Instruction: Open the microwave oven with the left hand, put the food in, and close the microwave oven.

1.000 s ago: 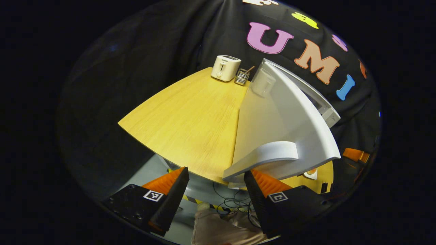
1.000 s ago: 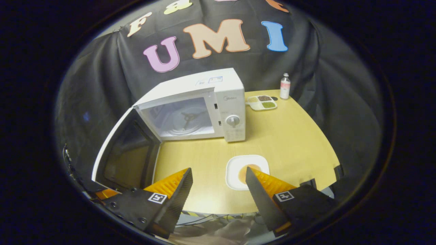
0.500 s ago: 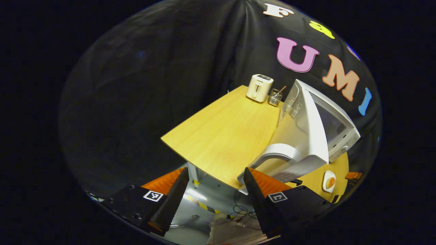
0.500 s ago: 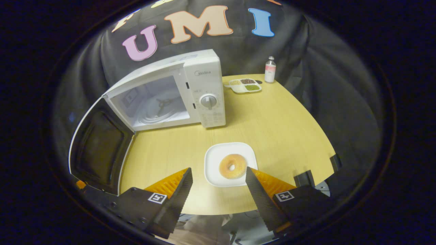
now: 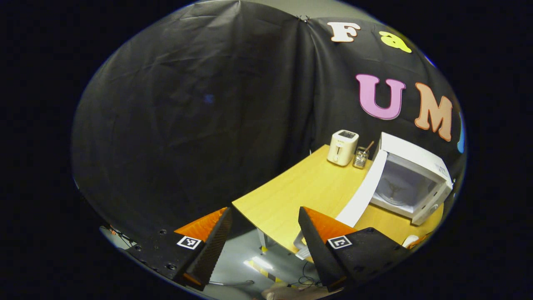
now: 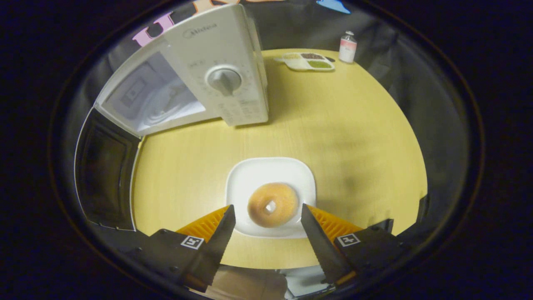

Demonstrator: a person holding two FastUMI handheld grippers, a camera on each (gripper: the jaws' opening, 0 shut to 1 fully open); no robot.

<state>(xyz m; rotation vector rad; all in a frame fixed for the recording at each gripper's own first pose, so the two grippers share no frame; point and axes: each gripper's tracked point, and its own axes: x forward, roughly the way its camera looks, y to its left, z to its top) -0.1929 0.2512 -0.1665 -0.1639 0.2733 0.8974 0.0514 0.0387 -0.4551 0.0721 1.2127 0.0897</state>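
The white box-shaped microwave oven (image 6: pixel 200 79) stands toward the back left of the light wooden counter (image 6: pixel 358 137). Its dark-windowed door (image 6: pixel 104 166) is swung fully out along the counter's left edge, and the cavity with its turntable is exposed. The opening step is judged complete.

The left tongs (image 5: pixel 264 233) are spread and hold nothing. They hang off the counter's near left corner, well apart from the door.

The step in hand is judged to be the pickup of the food. The glazed ring doughnut (image 6: pixel 272 204) lies on a white square plate (image 6: pixel 250 175) near the middle of the counter's front edge. The right tongs (image 6: pixel 266 233) are spread wide with nothing pinched, one finger to either side of the plate's front rim. Contact with plate or doughnut cannot be confirmed.

The next move calls for a firm, level grip, then a carry toward the back left into the open cavity, clearing the control panel and the door.

A cream toaster (image 5: pixel 342 147) at the back left corner, and a compartment tray (image 6: pixel 307 61) and small bottle (image 6: pixel 347 41) at the back right corner, lie clear of that path.
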